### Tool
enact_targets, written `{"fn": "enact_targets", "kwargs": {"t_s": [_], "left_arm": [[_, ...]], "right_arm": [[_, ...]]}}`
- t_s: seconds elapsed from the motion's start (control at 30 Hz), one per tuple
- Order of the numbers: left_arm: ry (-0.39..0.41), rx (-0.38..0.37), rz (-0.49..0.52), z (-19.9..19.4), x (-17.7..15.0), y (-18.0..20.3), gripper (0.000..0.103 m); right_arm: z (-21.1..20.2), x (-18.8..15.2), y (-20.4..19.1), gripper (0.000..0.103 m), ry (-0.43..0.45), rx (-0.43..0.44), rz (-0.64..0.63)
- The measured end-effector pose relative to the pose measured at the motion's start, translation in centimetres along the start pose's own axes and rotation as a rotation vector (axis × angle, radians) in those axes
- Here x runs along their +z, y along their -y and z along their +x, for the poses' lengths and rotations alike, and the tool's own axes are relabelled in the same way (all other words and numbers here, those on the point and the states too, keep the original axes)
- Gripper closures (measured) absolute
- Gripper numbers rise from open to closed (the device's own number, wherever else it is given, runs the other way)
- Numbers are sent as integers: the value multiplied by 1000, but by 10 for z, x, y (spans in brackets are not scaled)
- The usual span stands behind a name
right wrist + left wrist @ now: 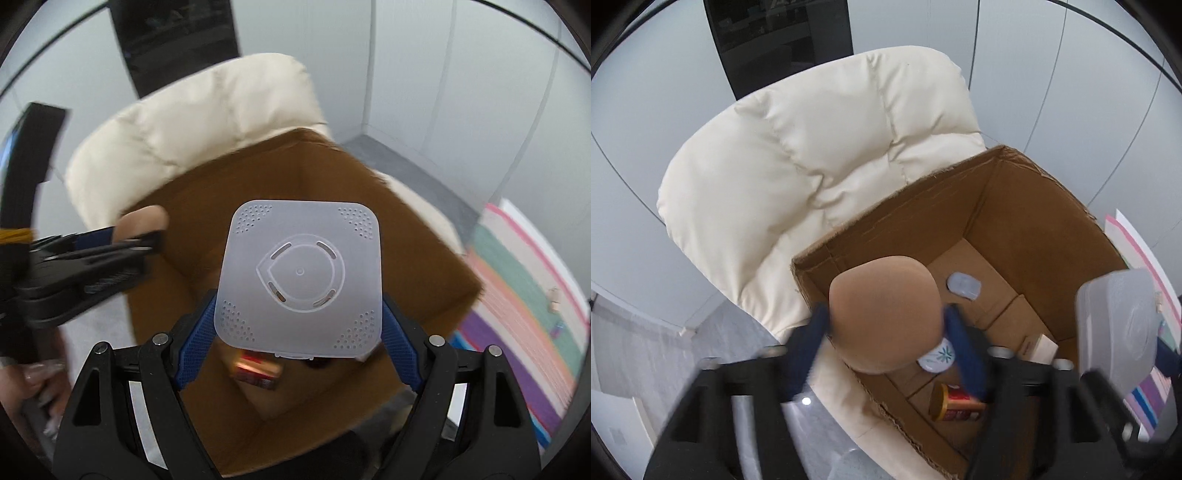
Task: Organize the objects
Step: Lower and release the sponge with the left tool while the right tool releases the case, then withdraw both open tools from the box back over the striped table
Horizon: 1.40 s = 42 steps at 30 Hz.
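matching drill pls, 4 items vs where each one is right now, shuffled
Items:
1. tan pad
2. translucent square lid
3. red and gold can
4. small grey oval case

Places:
A. lying on its side on the floor of the cardboard box, near end
B. between the fingers of the right tool
C. flat on the box floor, far end
D. between the fingers of the left tool

Pairs: 1-D, 2-B, 3-A, 4-C

Both wrist cameras are looking steeply down from close above the cardboard box [979, 206] [258, 177], sharing its interior.
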<state>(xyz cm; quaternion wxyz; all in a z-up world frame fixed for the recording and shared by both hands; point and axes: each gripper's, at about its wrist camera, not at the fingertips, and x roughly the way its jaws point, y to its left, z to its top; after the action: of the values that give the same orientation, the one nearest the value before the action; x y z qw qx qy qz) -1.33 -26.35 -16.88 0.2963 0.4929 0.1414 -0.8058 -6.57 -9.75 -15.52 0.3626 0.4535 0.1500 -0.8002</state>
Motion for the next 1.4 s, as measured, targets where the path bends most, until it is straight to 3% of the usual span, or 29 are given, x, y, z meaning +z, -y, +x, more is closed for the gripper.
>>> {"fn": "enact_targets", "kwargs": {"t_s": [0.07, 0.1, 0.2, 0.47, 0.83, 1.03, 1.3, 1.4], "left_arm": [[5, 4, 28, 2, 3, 8, 19], [10, 2, 41, 2, 4, 12, 16], [20, -1, 59, 0, 6, 20, 15], [28, -1, 97, -3, 0, 33, 15], [46, -99, 173, -10, -2, 85, 16], [50, -159, 250, -17, 0, 151, 16], [78, -241, 430, -41, -12, 269, 16], [53, -286, 491, -46, -23, 313, 16]], "right_arm": [[2, 0, -4, 1, -12, -4, -20], [1, -1, -4, 0, -10, -13, -26], [1, -1, -3, 0, -2, -58, -31], [4, 0, 15, 0, -8, -60, 21], [-9, -22, 70, 0, -12, -142, 112], [-41, -52, 149, 0, 6, -213, 287], [-86, -104, 239, 0, 12, -317, 438], [-102, -125, 270, 0, 13, -358, 493]]}}
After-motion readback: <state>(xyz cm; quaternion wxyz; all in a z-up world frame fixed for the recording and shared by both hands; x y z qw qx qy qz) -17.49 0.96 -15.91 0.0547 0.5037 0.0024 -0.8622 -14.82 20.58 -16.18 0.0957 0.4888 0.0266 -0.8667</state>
